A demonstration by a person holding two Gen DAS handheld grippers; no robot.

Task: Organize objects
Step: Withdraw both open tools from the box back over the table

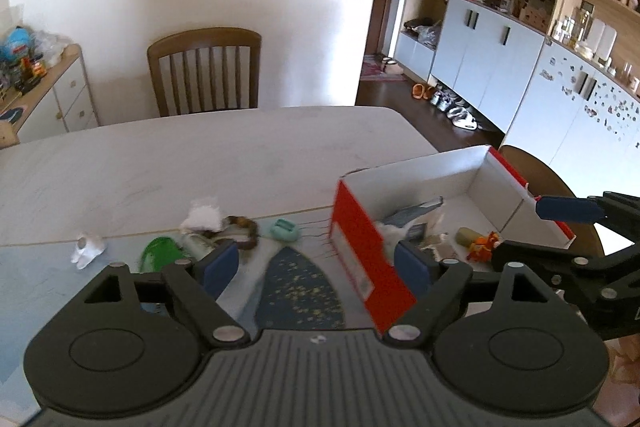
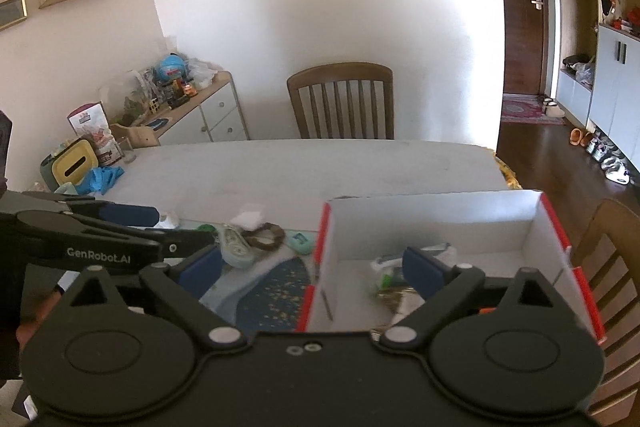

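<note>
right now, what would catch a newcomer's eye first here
The red shoebox with its white inside stands open on the table's right part, small odds and ends already in it. Left of it lie loose items: a mint green case, a brown bead bracelet and a white tissue wad.

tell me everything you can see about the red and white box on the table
The box is an open-topped cardboard carton, red outside with a label on one end and plain white inside. It sits upright on the table, its near corner on a blue starry mat. Small clutter, including an orange toy, lies inside. Neither gripper touches it.
</note>
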